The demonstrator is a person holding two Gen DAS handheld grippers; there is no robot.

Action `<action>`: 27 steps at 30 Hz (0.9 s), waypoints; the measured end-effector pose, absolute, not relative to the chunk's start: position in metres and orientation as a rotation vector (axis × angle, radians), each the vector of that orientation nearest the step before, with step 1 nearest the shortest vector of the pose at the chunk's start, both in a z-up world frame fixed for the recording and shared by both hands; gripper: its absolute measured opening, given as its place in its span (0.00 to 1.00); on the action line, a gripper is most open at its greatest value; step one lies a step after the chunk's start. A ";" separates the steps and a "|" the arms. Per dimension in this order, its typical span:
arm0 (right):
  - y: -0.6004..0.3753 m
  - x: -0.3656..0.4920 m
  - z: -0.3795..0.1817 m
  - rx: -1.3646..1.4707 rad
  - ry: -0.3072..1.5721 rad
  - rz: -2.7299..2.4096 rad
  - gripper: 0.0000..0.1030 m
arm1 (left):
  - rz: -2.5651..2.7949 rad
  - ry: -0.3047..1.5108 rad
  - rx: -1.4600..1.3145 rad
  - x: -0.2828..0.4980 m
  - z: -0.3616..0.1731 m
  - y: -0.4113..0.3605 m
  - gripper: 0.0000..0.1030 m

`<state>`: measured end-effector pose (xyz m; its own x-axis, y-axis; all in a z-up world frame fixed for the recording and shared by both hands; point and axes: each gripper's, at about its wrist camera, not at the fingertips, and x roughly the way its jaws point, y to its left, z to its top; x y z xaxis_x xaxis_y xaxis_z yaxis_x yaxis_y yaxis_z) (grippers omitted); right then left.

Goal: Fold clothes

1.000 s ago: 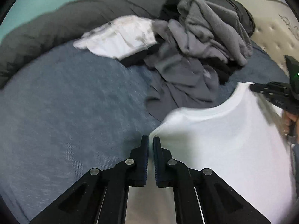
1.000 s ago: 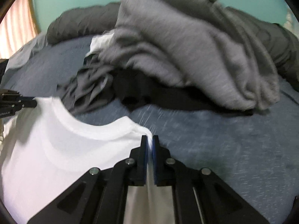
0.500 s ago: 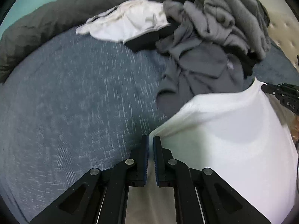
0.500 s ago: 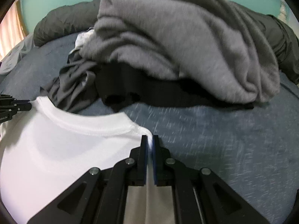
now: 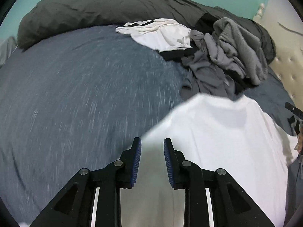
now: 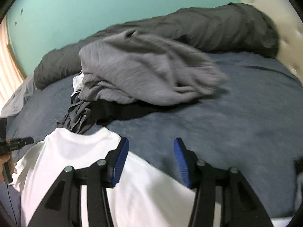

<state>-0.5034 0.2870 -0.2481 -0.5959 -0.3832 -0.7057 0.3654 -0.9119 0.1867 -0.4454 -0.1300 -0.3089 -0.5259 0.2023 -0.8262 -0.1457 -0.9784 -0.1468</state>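
A white shirt [image 5: 217, 141] lay spread on the bed [image 5: 75, 94], near its front edge, collar pointing at the far side. It looked flat, not folded into a small shape. Behind it, toward the far right corner by the headboard, a pile [image 5: 227, 56] of grey, black and white clothes was all crumpled, so much folding was left, I think.

The left hand-held gripper [image 5: 152, 151] hung low over the shirt's left shoulder, its blue pads apart and holding nothing. The right hand-held gripper [image 6: 151, 151] hung over the right shoulder, pads wide apart too, with one pad near the cloth.
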 end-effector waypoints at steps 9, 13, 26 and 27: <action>0.409 -0.411 -0.186 1.066 -0.075 -2.634 0.49 | 2.586 -0.116 -1.403 -0.332 -0.309 -0.137 0.39; 0.461 -0.381 -0.165 1.077 -0.107 -2.713 0.57 | 2.578 -0.149 -1.403 -0.289 -0.304 -0.129 0.45; 0.598 -0.319 -0.148 1.251 -0.261 -2.930 0.57 | 2.602 -0.290 -1.432 -0.177 -0.318 -0.138 0.48; 0.604 -0.316 -0.149 1.259 -0.281 -2.935 0.57 | 2.606 -0.290 -1.434 -0.173 -0.319 -0.138 0.49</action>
<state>-0.3159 0.6041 -0.1492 -0.6900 -0.0102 -0.7237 -0.1273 -0.9826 0.1352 -0.1728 -0.1380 -0.3194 -0.5305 0.2260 -0.8170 -0.0406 -0.9695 -0.2418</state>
